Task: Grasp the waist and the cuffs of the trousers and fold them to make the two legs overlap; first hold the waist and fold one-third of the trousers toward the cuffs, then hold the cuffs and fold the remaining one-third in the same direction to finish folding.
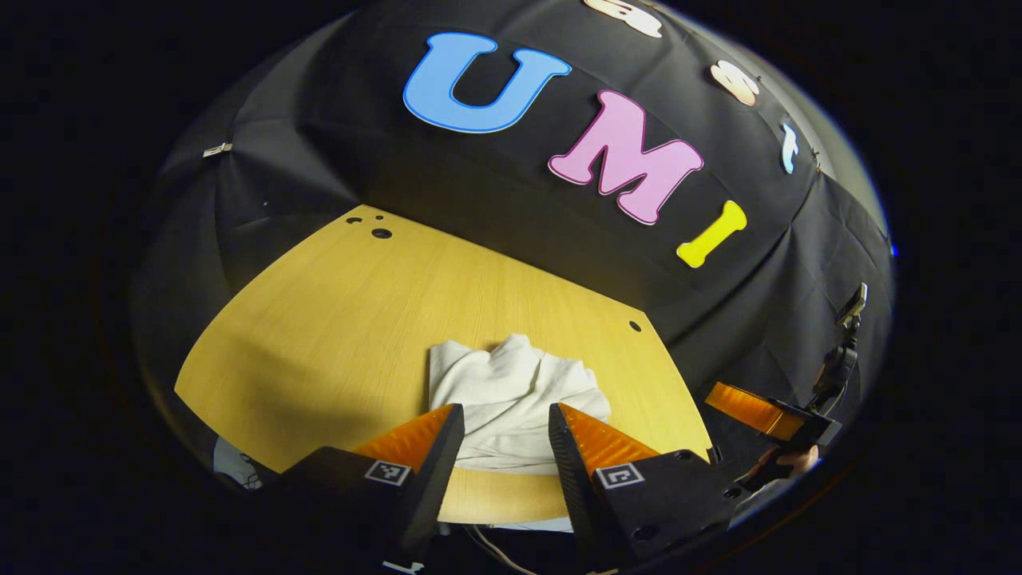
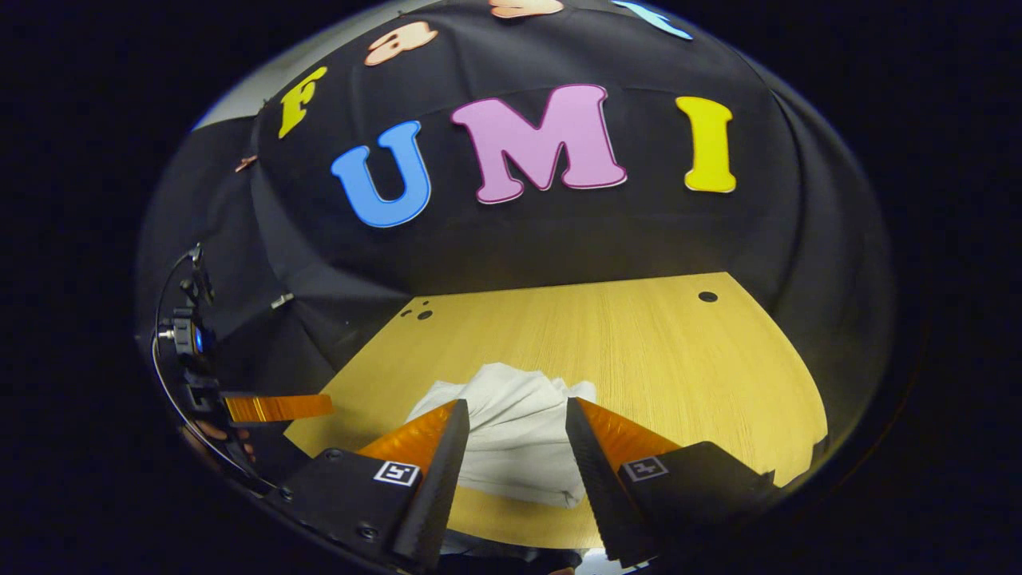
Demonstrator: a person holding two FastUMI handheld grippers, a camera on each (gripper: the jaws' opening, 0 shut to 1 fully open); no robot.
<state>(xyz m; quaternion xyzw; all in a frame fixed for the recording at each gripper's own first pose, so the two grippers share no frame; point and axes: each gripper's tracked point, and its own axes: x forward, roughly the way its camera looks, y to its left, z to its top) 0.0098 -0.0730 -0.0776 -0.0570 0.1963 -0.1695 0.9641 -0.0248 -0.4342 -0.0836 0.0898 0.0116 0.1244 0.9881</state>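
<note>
White trousers (image 1: pixel 511 399) lie in a crumpled heap at the lower middle of both views, on the yellow wooden bench (image 1: pixel 335 319) near its front edge. No fold looks started. The left gripper (image 1: pixel 505 435) and right gripper (image 2: pixel 516 431) hang spread wide and empty above the heap, probably ready to find the waist and cuffs. At the lower left, the right gripper view also shows a small camera on a stand (image 2: pixel 182 335).
</note>
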